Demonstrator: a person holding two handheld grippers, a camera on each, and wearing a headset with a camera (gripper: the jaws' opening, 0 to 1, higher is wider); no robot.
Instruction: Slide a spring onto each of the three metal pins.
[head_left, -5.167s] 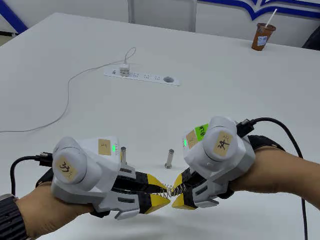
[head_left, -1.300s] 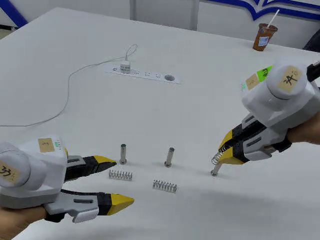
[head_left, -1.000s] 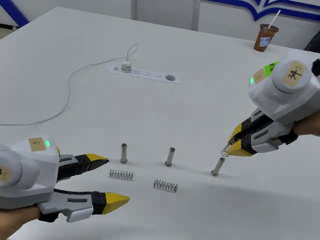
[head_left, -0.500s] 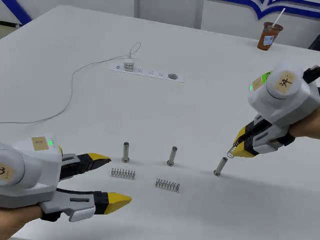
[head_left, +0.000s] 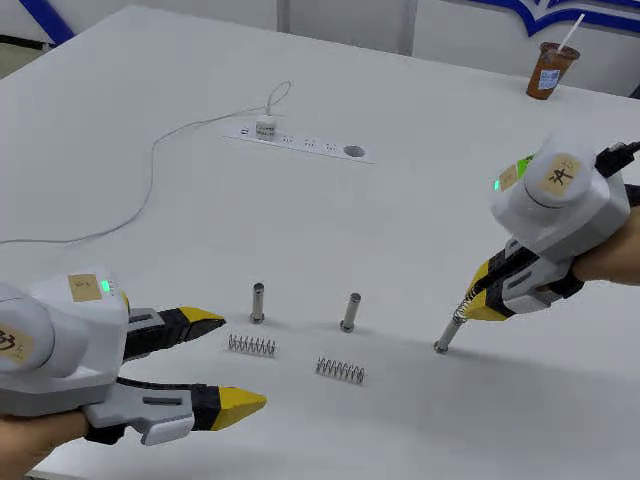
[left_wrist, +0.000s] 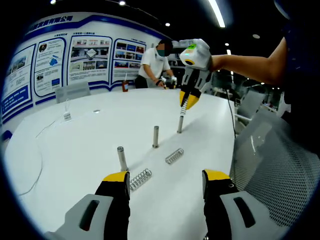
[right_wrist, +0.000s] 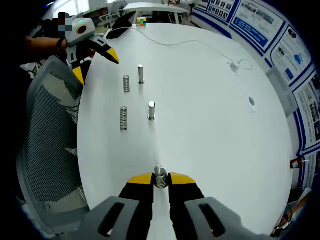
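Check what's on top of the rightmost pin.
A spring, shut in the fingers of the right gripper, meets the pin's top. Whether the tip is inside the coils cannot be seen.

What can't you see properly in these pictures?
- Head view: whether the spring in the right claw is over the right pin yet; too small.
- Right gripper view: that pin, hidden behind the spring and claw tips.
- Left gripper view: poster writing; too small and blurred.

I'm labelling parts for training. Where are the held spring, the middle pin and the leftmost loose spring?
held spring (right_wrist: 159, 180), right gripper view, its visible coils.
middle pin (head_left: 350, 312), head view, mid-shaft.
leftmost loose spring (head_left: 251, 345), head view, middle coils.
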